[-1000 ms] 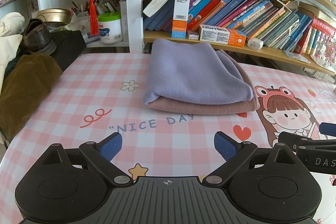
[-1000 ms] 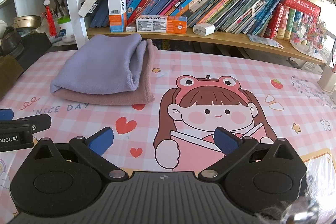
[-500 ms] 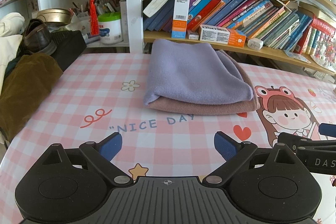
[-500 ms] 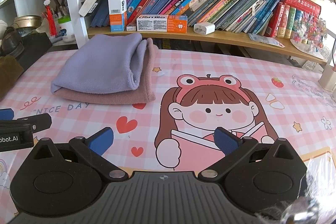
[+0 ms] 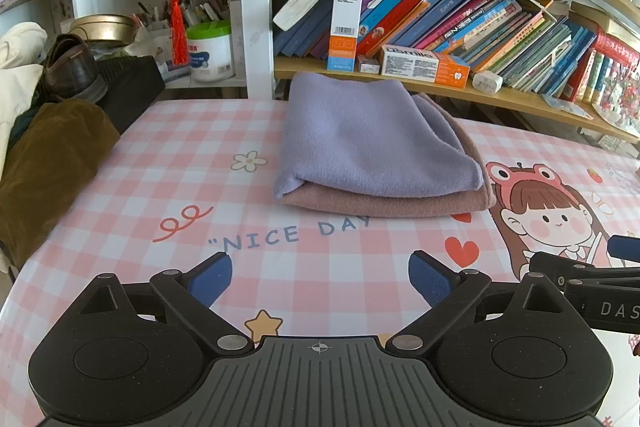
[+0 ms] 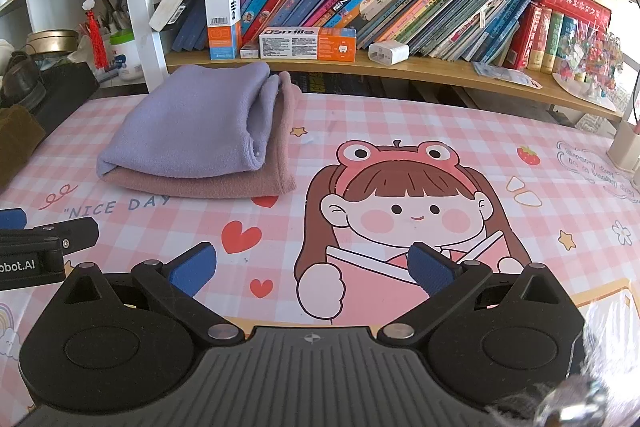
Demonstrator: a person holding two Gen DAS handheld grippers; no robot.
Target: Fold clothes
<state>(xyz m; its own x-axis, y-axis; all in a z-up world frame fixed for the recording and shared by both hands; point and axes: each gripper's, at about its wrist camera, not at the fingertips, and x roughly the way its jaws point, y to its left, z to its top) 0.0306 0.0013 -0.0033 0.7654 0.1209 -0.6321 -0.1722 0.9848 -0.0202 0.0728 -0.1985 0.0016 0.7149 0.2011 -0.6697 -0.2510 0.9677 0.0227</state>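
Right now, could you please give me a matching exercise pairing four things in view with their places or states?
Things:
1. purple cloth
2. pink cloth
3. left gripper
4. charger

Places or states:
A. on the shelf, beside the books
B. open, holding nothing
C. folded, on top of the stack
D. folded, at the bottom of the stack

Pairs: 1-C, 2-D, 3-B, 4-A
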